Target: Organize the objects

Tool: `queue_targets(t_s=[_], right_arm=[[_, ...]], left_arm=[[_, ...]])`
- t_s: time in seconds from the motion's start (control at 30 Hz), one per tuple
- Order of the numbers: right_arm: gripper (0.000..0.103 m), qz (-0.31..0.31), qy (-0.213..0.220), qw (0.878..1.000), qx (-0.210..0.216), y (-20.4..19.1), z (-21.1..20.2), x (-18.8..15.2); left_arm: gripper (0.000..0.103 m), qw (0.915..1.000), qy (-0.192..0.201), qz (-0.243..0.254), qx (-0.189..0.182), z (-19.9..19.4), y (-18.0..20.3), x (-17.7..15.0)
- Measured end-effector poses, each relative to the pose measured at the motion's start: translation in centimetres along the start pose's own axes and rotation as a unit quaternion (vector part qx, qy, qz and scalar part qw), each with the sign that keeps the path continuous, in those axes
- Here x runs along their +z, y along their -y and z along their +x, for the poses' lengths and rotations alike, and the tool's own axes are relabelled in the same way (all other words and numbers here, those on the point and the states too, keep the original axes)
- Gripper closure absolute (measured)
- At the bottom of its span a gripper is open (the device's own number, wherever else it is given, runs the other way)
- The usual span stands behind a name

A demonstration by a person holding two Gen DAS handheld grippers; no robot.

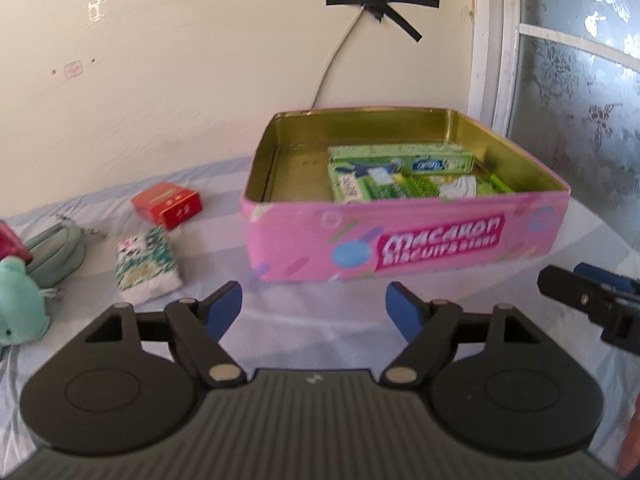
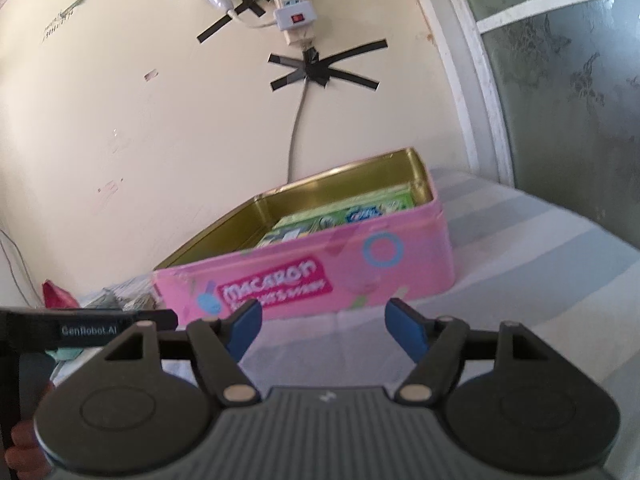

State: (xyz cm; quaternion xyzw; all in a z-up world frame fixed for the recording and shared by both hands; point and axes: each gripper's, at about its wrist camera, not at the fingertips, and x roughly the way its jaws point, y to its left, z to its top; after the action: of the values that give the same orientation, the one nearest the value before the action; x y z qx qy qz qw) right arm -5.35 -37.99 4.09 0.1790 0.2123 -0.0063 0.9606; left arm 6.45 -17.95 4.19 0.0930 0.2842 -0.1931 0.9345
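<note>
Both my tools released, nothing between pads: left tool (image 1: pixel 314 308), right tool (image 2: pixel 323 322). Pink tin (image 1: pixel 408 236) ahead holds green packets (image 1: pixel 400 178).

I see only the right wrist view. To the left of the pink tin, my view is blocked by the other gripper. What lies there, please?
Observer: A red box lies on the striped cloth, apart from the pink tin.
Operator: Is anything nearer to us than that box?
Observer: Yes, a patterned tissue pack lies flat, nearer than the red box.
Operator: And further left?
Observer: A grey-green pouch and a mint plush toy, at the picture's left edge.
Operator: Does the left gripper hold something?
Observer: No. The left gripper has open jaws with nothing between them.
</note>
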Motion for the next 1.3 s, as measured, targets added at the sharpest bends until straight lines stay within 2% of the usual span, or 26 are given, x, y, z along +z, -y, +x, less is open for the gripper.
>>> queue_targets(t_s=[0.4,0.8,1.07,1.2,1.3], right_arm=[[0.033,-0.041,-0.064,0.997,0.027,-4.3,1.5,-2.4],[0.033,-0.105,-0.112,0.986,0.058,-10.0,3.8,-3.7],[0.026,-0.172,-0.139,0.970,0.095,-15.0,5.9,-4.6],[0.025,-0.205,-0.149,0.960,0.116,-17.8,7.5,-4.8],[0.025,-0.237,-0.152,0.951,0.127,-20.0,9.0,-4.9]], left_arm=[[0.022,0.9993,-0.020,-0.005,0.033,-0.6,-4.2,-3.6],[0.022,0.9962,-0.029,-0.054,0.062,-1.0,-10.1,-6.3],[0.022,0.9912,-0.022,-0.089,0.095,-1.9,-14.5,-7.2],[0.022,0.9842,-0.016,-0.121,0.128,-2.2,-17.4,-7.6],[0.022,0.9780,-0.011,-0.157,0.137,-2.3,-19.7,-8.0]])
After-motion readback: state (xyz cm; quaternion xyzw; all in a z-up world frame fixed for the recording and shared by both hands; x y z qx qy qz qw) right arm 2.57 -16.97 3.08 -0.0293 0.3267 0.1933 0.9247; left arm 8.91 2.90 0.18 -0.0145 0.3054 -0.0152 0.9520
